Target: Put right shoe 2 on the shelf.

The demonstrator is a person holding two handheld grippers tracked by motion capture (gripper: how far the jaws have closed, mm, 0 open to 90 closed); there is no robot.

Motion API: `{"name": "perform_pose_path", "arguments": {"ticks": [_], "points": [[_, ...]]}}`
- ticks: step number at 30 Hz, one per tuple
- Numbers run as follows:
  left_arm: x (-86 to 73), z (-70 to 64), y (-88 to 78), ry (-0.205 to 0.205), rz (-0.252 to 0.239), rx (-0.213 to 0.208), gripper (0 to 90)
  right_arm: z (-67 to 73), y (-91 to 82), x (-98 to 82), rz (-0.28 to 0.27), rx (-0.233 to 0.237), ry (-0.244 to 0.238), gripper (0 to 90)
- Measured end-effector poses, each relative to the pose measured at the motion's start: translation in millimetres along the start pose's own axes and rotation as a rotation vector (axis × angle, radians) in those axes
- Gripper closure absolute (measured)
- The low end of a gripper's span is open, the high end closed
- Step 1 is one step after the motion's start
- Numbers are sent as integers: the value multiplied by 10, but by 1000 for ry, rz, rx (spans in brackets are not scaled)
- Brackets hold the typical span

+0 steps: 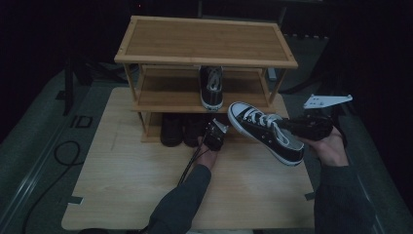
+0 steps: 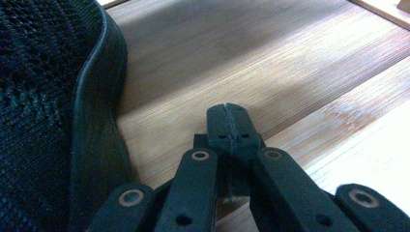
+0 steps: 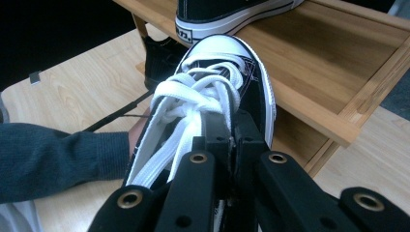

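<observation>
While one sneaker already sits on the rack, its mate hangs in the right tool, not yet shelved.

Since the shelved sneaker [image 1: 211,87] rests on the middle shelf [image 1: 165,90] of the wooden shoe rack [image 1: 204,40] at the far side of the counter [image 1: 141,185], roughly half the pairing looks done; what I judge is left is carrying the held sneaker [image 1: 265,131] over and setting it beside that one. The right tool [image 1: 306,126] is clamped on the held sneaker's collar edge, toe aimed left and far toward the rack, above the counter's right part. The left tool [image 1: 214,137] has its jaws pressed together on nothing, low by the bottom shelf just beside dark shoes [image 1: 181,129].
</observation>
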State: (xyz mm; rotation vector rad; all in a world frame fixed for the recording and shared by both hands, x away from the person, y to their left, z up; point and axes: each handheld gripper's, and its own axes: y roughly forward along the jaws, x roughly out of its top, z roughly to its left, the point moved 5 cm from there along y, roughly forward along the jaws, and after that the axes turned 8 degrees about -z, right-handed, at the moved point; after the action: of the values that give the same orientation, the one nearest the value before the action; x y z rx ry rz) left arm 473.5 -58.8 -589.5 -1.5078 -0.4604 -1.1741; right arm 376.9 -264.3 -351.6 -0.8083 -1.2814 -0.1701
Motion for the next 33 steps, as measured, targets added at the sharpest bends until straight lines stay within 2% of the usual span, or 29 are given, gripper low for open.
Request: {"name": "perform_pose_path", "arguments": {"ticks": [31,33], "points": [[-1,-6,4,1,-1,-5,900,-194,176,125,-21,-41,29,883],[-4,0,-2,11,7,-7,900,-207,185,135,-23,-43,33,883]]}}
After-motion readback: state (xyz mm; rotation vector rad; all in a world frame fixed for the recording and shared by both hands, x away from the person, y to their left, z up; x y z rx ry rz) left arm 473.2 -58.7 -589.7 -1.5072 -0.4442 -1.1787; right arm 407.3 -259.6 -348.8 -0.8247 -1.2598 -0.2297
